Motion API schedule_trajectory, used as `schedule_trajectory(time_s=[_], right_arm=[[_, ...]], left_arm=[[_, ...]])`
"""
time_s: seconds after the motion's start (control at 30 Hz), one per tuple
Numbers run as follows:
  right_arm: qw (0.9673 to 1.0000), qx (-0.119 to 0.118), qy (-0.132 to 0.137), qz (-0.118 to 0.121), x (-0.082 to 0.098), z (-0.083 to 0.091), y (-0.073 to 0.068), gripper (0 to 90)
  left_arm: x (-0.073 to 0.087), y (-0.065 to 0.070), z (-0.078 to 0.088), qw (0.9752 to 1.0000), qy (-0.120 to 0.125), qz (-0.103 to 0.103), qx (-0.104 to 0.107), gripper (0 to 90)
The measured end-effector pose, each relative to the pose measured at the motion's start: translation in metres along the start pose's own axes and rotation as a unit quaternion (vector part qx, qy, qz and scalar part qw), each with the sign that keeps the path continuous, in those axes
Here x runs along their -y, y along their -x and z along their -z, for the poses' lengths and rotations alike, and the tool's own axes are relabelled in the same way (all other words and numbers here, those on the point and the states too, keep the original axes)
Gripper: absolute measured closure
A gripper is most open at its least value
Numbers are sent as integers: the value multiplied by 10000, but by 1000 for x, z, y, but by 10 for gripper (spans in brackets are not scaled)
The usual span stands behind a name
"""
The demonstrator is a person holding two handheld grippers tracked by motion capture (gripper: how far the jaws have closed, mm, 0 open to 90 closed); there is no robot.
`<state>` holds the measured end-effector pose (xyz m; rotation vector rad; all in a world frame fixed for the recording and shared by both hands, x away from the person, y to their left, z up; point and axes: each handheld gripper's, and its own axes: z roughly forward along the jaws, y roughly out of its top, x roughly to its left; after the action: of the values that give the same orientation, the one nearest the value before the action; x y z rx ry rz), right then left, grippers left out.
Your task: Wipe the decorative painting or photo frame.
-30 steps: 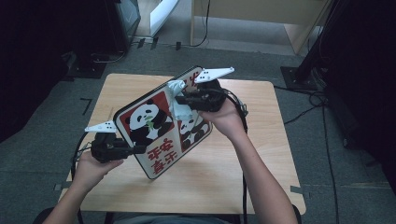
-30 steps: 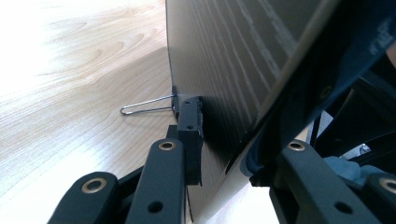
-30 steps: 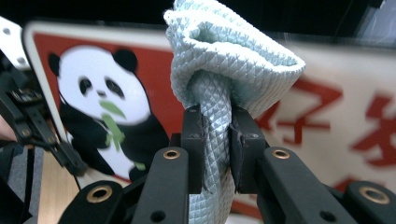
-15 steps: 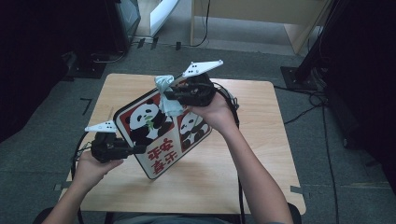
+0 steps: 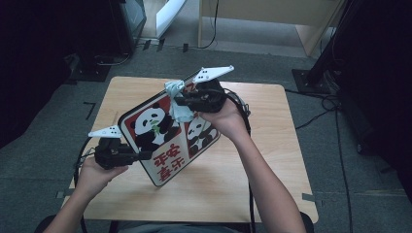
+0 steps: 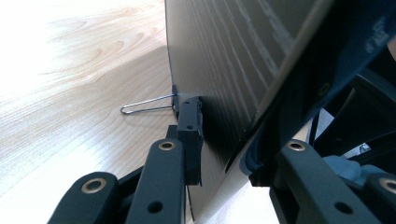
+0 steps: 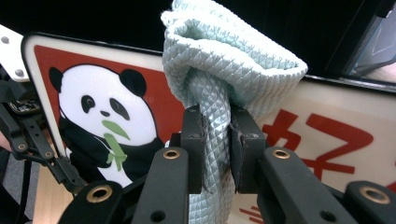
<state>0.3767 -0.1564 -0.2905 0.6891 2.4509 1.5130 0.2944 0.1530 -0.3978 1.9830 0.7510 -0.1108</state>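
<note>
A board [image 5: 163, 162] with pandas and red characters is held tilted above the wooden table [image 5: 262, 160]. My left gripper [image 5: 142, 155] is shut on its lower left edge; in the left gripper view the jaws [image 6: 224, 154] clamp the board's wood-grain back [image 6: 224, 60]. My right gripper [image 5: 180, 101] is shut on a bunched pale blue-green cloth [image 5: 175, 92] at the board's upper part. In the right gripper view the cloth [image 7: 224, 60] bulges out above the pads [image 7: 192, 140], in front of the panda board [image 7: 327, 130].
A wire clip handle [image 6: 144, 105] sticks out from the board's edge over the table [image 6: 70, 93]. The left gripper [image 7: 28, 126] also appears at the left of the right gripper view. Dark floor with cables [image 5: 335, 102] surrounds the table; furniture [image 5: 272, 19] stands behind.
The right gripper with the cloth has shifted a little to the left, toward the board's upper edge. The left hand and the board have kept still.
</note>
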Motion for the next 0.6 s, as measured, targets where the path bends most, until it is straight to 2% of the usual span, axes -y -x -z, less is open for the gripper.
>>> schedule_trajectory(time_s=[0.6], right_arm=[[9997,3,-18,-234,20,-1,10,783]], left_arm=[[0,0,0,10000,-6,-4,1,729]])
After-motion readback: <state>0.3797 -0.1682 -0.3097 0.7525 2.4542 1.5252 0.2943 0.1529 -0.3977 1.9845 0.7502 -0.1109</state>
